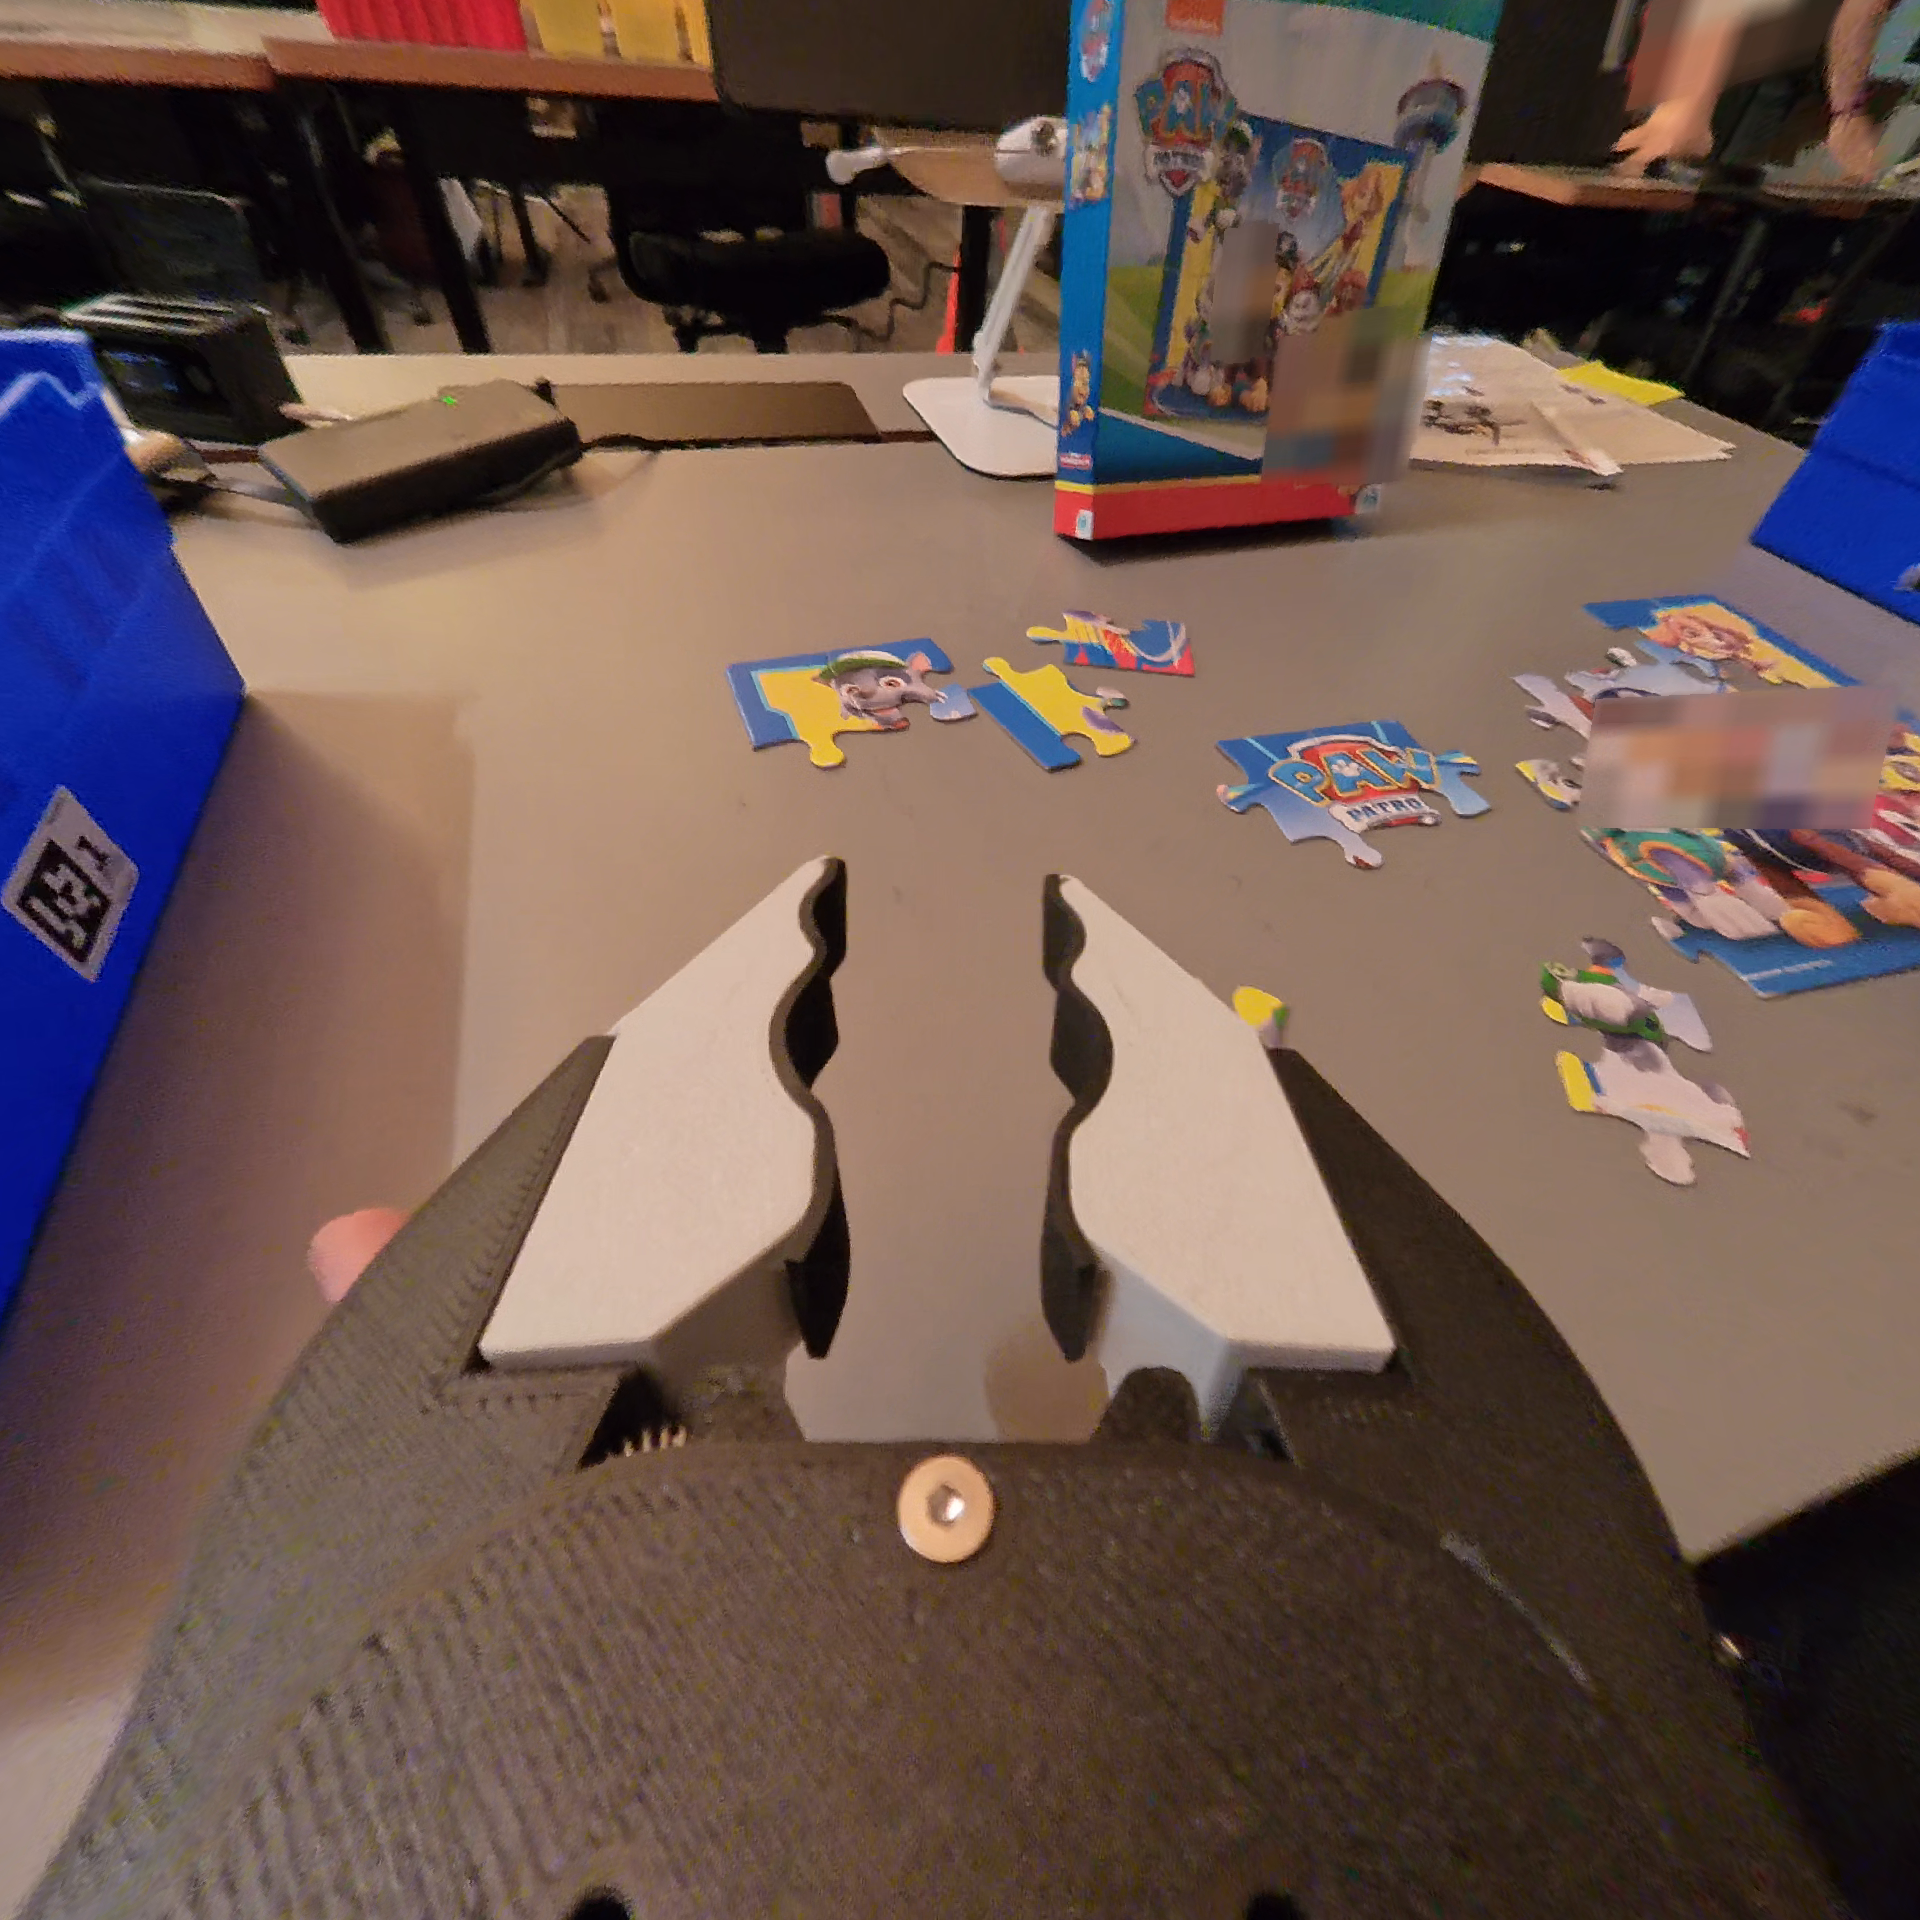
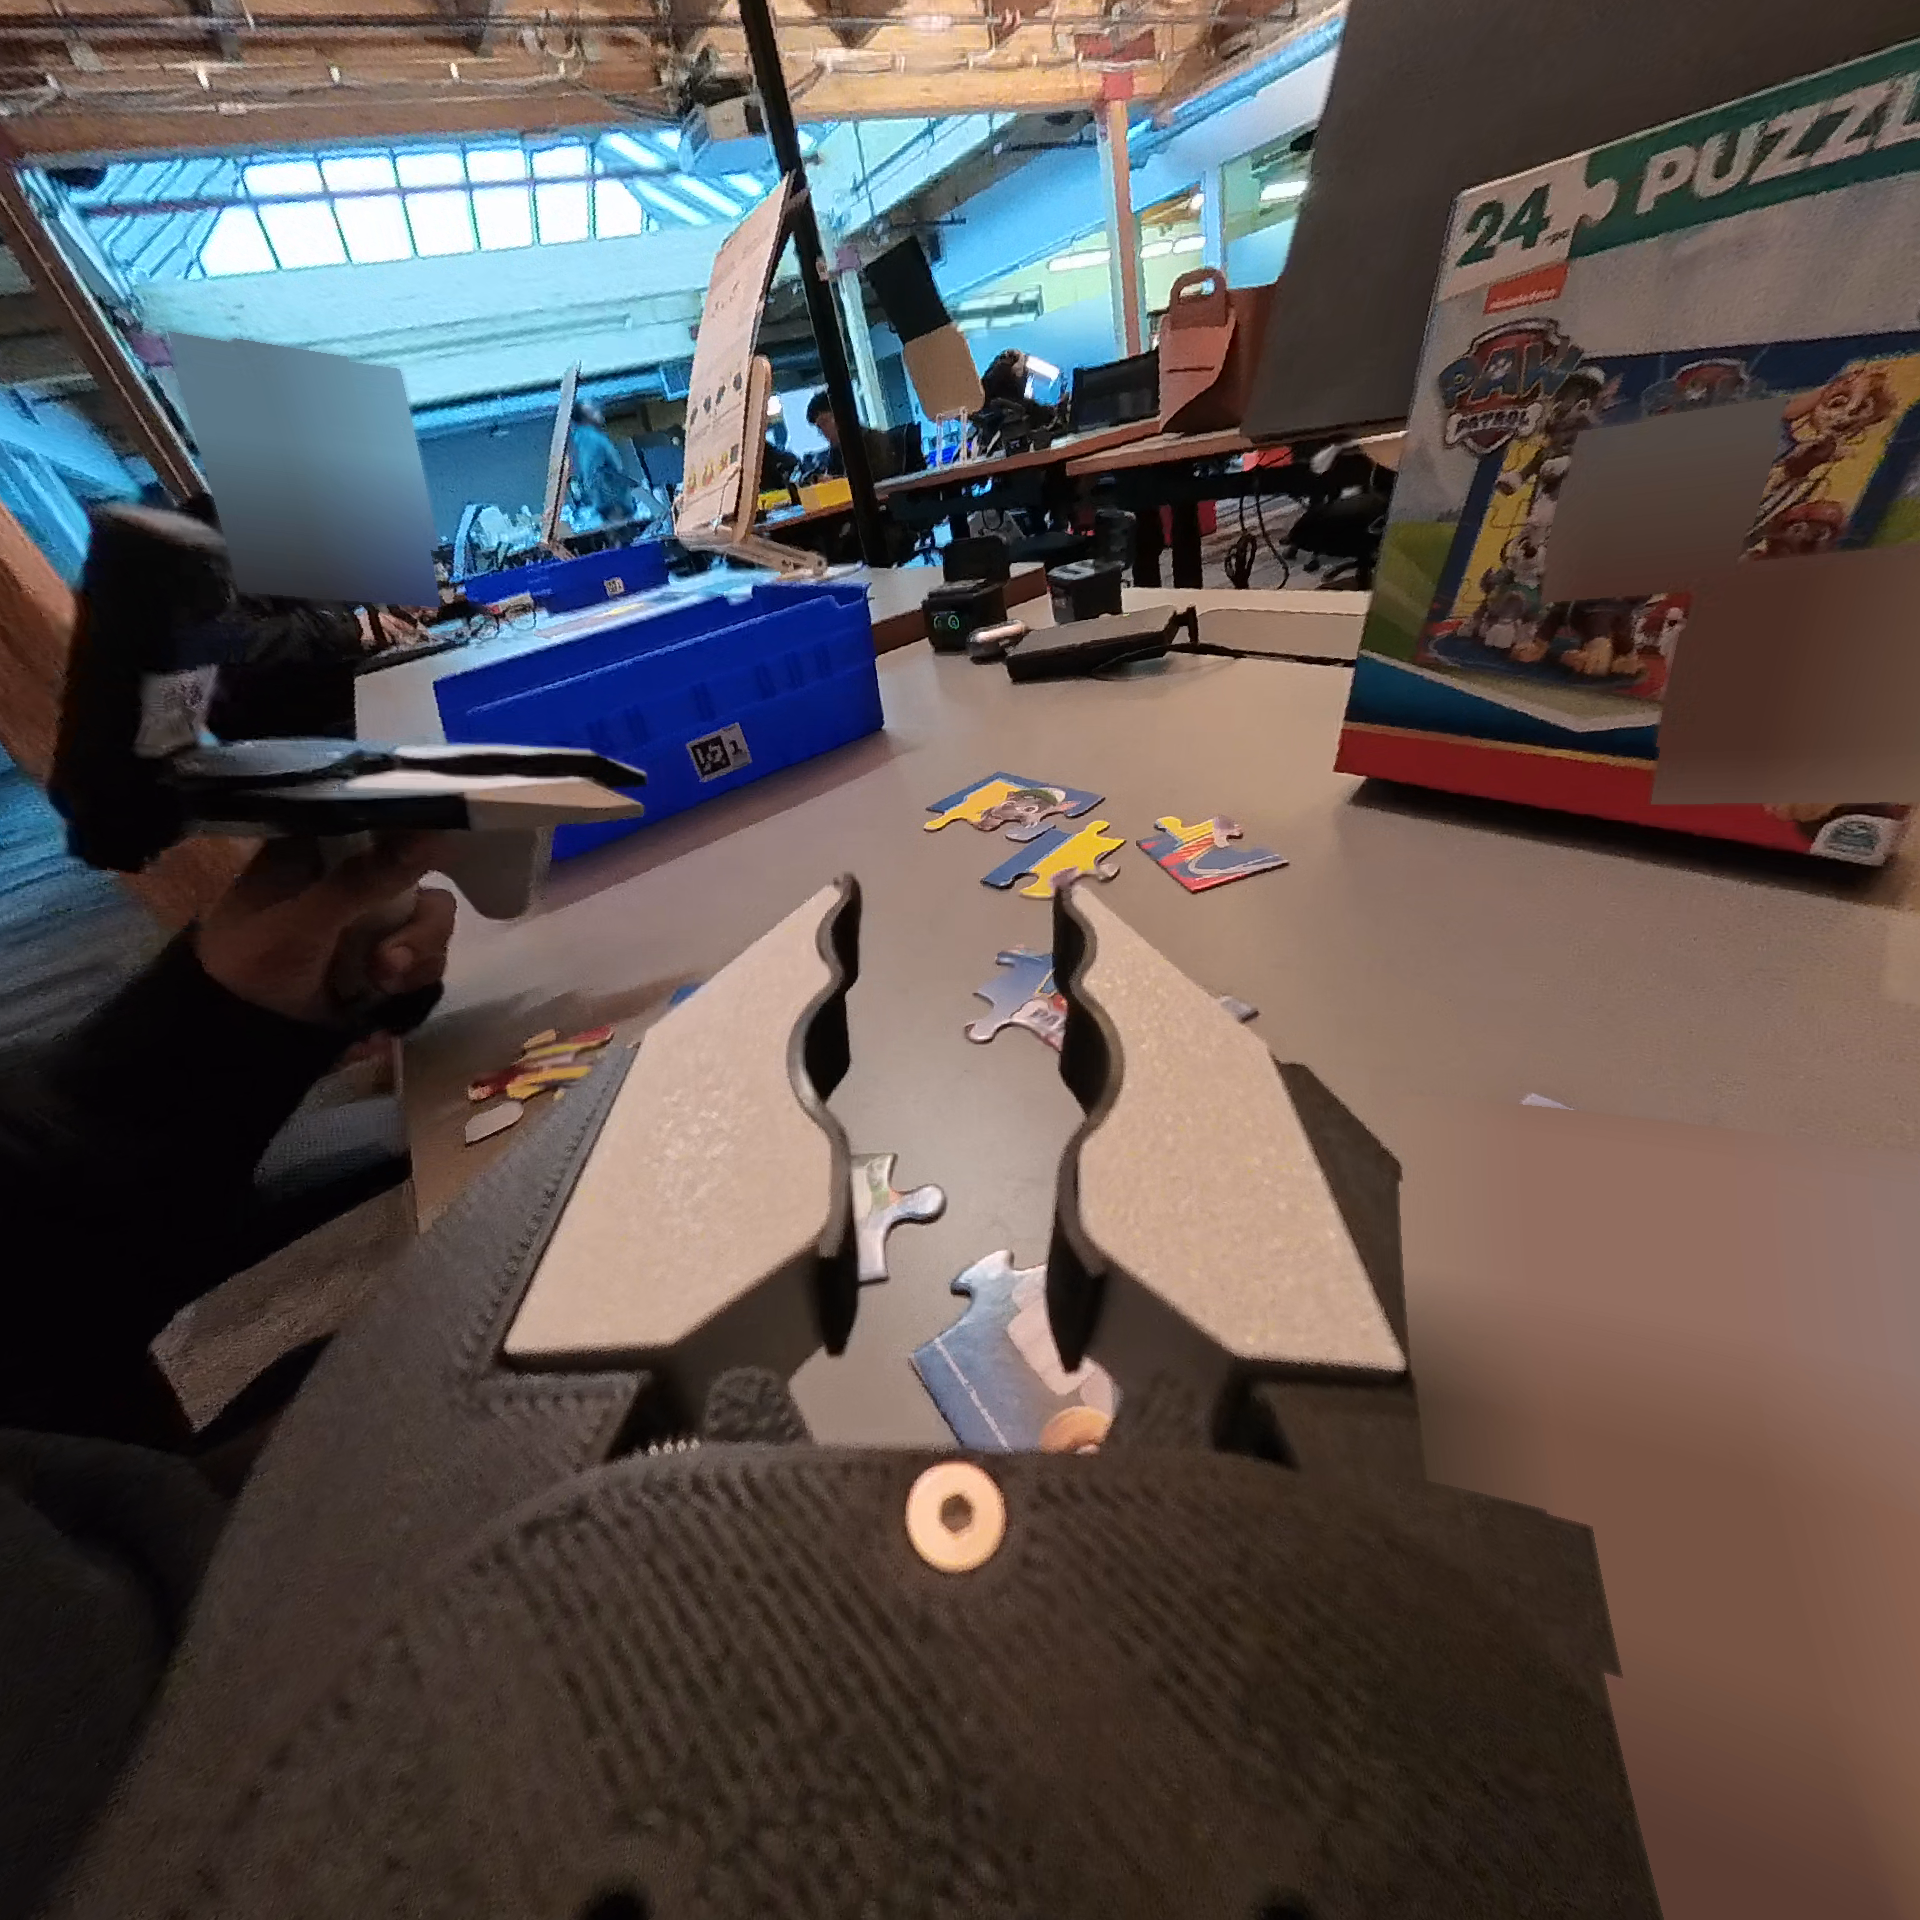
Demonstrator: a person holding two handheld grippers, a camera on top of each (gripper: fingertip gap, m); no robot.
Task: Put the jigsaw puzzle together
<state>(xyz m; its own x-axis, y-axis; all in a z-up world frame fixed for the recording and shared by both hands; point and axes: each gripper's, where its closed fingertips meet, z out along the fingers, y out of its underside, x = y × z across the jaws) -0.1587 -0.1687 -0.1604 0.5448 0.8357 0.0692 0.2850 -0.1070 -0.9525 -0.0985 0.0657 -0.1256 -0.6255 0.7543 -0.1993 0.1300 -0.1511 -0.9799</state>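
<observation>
Cartoon jigsaw pieces lie scattered on a grey table (image 1: 935,582). In the left wrist view my left gripper (image 1: 943,875) is open and empty above bare table. Ahead of it lie a blue-and-yellow piece with a grey dog (image 1: 840,694), a blue-and-yellow piece (image 1: 1055,715), a red-and-blue piece (image 1: 1117,644) and a logo piece (image 1: 1351,788). A partly joined puzzle (image 1: 1766,894) lies to the right. In the right wrist view my right gripper (image 2: 956,885) is open and empty above the table, over the logo piece (image 2: 1023,1008). The left gripper (image 2: 613,784) shows at the left there, held by a hand.
An upright puzzle box (image 1: 1247,270) stands at the back. Blue bins stand at the left (image 1: 94,748) and right (image 1: 1860,478). A black power brick (image 1: 416,457) with cable and a white lamp base (image 1: 982,416) lie behind. Papers (image 1: 1538,416) lie far right. The left gripper's tips are roughly 25 cm from the right gripper's. To the partly joined puzzle (image 1: 1766,894): right tips about 11 cm, left tips about 30 cm.
</observation>
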